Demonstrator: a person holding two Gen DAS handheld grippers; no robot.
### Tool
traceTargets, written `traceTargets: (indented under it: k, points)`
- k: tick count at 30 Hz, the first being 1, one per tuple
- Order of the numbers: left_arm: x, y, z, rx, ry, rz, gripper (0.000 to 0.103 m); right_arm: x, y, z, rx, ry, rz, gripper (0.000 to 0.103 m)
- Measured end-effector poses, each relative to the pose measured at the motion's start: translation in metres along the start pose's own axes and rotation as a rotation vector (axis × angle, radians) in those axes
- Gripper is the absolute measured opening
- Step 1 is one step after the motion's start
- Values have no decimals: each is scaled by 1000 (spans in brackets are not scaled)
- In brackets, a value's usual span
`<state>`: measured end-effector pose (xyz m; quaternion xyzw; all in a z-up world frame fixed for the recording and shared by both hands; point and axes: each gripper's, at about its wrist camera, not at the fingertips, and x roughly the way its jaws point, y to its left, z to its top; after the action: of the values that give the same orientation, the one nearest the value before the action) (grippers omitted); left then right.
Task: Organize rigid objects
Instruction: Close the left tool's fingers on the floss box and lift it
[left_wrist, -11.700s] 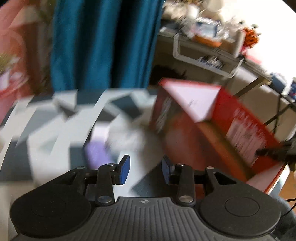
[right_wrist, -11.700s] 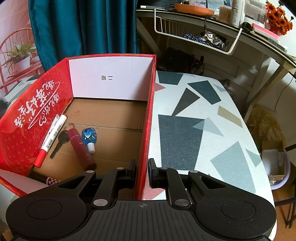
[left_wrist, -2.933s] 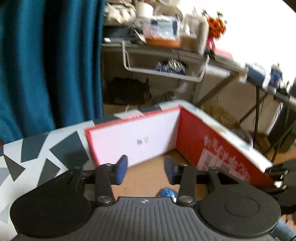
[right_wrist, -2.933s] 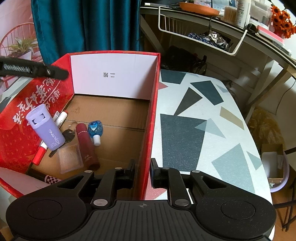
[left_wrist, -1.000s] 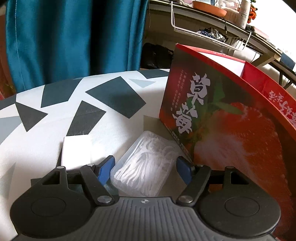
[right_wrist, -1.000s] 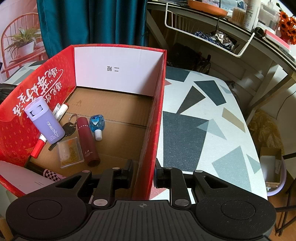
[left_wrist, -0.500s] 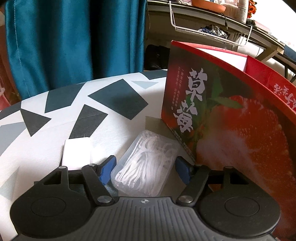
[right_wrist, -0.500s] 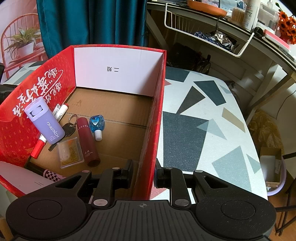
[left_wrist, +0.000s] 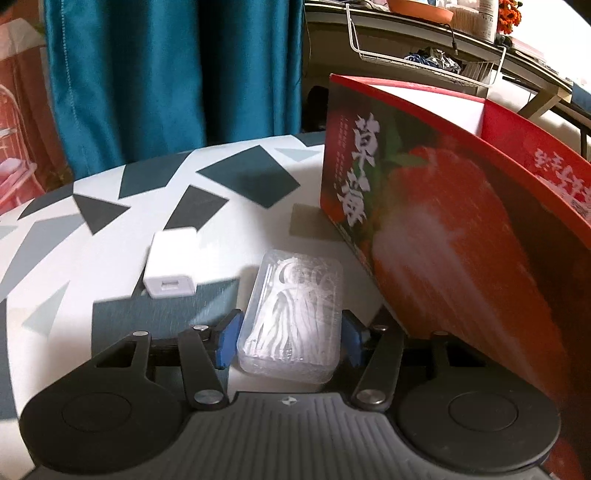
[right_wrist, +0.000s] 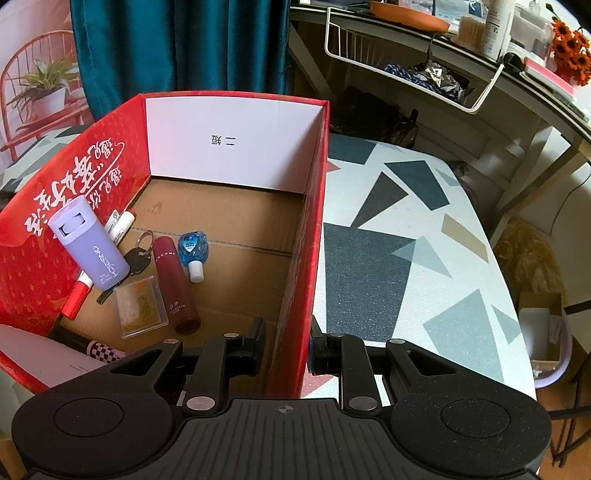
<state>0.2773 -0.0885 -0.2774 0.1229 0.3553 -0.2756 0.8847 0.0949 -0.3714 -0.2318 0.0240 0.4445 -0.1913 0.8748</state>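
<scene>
A clear plastic box of white floss picks (left_wrist: 291, 314) lies on the patterned table (left_wrist: 92, 254), close to the red carton's outer wall (left_wrist: 443, 240). My left gripper (left_wrist: 290, 338) straddles it; its jaws are closing and both blue pads touch the box's long sides. A white charger block (left_wrist: 171, 262) lies to its left. My right gripper (right_wrist: 286, 349) is shut on the red carton's right wall (right_wrist: 306, 258). Inside the carton lie a lilac bottle (right_wrist: 88, 247), a marker (right_wrist: 120, 225), keys (right_wrist: 138, 254), a maroon tube (right_wrist: 173, 284), a small blue bottle (right_wrist: 194, 253) and a clear case (right_wrist: 140, 306).
A teal curtain (left_wrist: 166, 74) hangs behind the table. A desk with a white wire basket (right_wrist: 406, 70) stands at the back right. The table's right edge (right_wrist: 517, 314) drops to a floor with a lilac bin (right_wrist: 546, 332).
My left gripper has moved forward over the clear box and its jaws have narrowed until the pads reach its sides. The right gripper and the carton have not moved.
</scene>
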Motion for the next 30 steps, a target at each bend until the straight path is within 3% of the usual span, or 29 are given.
traceTargets:
  k: [6,17,26,30]
  points:
    - [-16,-2,-15,-90,9,20,59,-1,-1,-1,9,-8,4,21]
    - [-36,-13,-33,-116,-4,112,59,-1,-1,-2,21,-17,4,22]
    - [-43,-3,-37,-208,0,79,59,-1,-1,-2,22,-17,4,22]
    - [-42,-5,-38,-199,0,92,59,-1,-1,-2,22,-17,4,22]
